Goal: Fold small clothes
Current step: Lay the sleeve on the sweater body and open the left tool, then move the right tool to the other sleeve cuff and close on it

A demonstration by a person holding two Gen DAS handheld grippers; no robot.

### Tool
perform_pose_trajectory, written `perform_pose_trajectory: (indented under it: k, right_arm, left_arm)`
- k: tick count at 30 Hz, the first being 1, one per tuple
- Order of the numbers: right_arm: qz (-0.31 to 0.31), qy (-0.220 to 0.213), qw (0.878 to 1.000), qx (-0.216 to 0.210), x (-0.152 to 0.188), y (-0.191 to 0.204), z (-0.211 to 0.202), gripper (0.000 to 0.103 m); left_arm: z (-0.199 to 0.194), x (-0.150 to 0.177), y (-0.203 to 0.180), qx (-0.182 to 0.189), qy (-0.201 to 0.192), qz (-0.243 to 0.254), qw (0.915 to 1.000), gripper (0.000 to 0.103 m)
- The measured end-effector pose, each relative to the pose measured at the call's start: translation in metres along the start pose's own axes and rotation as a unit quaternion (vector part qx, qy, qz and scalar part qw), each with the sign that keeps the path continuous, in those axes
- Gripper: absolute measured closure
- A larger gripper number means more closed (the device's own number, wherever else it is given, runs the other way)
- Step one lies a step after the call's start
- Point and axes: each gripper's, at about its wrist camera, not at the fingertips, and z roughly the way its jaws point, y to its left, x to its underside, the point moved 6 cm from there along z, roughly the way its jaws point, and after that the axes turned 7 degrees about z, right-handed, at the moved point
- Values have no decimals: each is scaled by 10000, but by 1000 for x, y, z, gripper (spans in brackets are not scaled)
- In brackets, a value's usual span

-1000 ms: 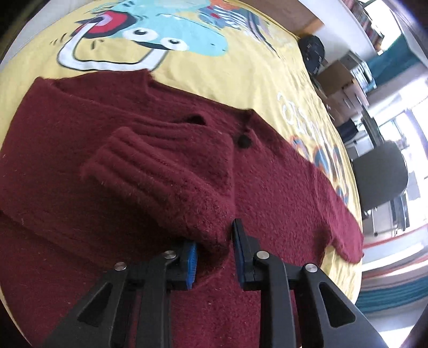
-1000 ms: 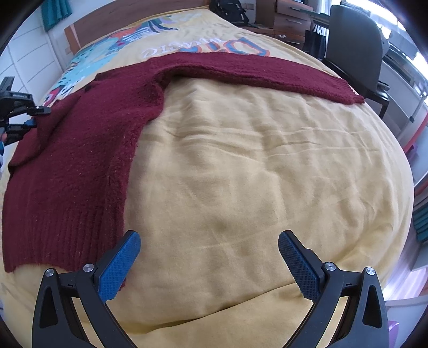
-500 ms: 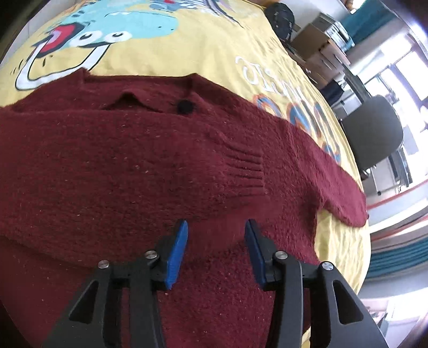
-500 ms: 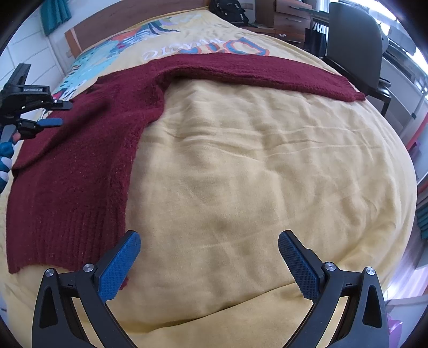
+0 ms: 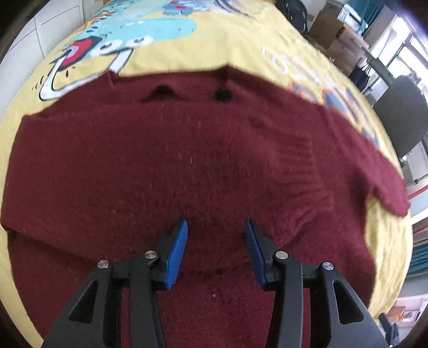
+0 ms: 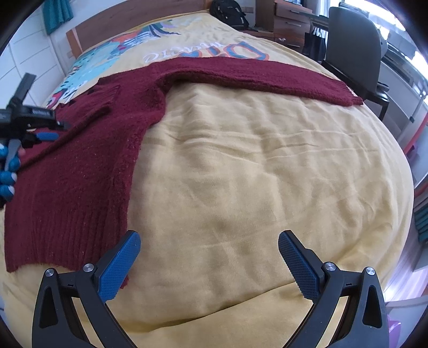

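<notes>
A dark red knitted sweater (image 5: 165,160) lies flat on a yellow bedspread. One sleeve is folded across its body, its ribbed cuff (image 5: 302,171) at the right. The other sleeve (image 6: 262,77) stretches out across the bed to the right. My left gripper (image 5: 216,241) is open and empty just above the sweater's body; it shows at the left edge of the right wrist view (image 6: 40,128). My right gripper (image 6: 208,257) is wide open and empty over bare bedspread, beside the sweater's ribbed hem (image 6: 61,241).
The bedspread (image 6: 254,174) has a cartoon print (image 5: 128,42) near the headboard (image 6: 128,24). A dark office chair (image 6: 353,45) and a backpack (image 6: 227,13) stand at the bed's far side. Boxes (image 5: 329,29) sit beyond the bed.
My left gripper let go of the sleeve cuff, which now lies folded over the sweater's body, and opened wider while pulling back. The right gripper has stayed in place.
</notes>
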Motion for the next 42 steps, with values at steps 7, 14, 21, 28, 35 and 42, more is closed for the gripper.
perform_pose_trajectory:
  k: [7, 14, 21, 28, 35, 42]
  right_arm:
    - [20, -28, 10000, -46, 0, -1, -2, 0]
    - [83, -55, 9999, -103, 0, -3, -3, 0]
    - [129, -29, 9998, -145, 0, -5, -1, 0]
    - [82, 3, 9999, -114, 0, -2, 2, 0]
    - [86, -17, 9999, -117, -1, -3, 1, 0]
    - [307, -38, 9993, -228, -6, -10, -4, 0]
  left_arm:
    - [-6, -1, -18, 151, -156, 215, 9995, 62]
    - [-13, -12, 7, -447, -435, -3, 9981, 62]
    - [-16, -14, 80, -1055, -485, -631, 9912, 62]
    - [-19, 10, 121, -1255, -342, -877, 9876, 60]
    - [-26, 21, 101, -1107, -216, -515, 9923, 45]
    - [-42, 30, 108, -938, -269, -777, 9922, 45]
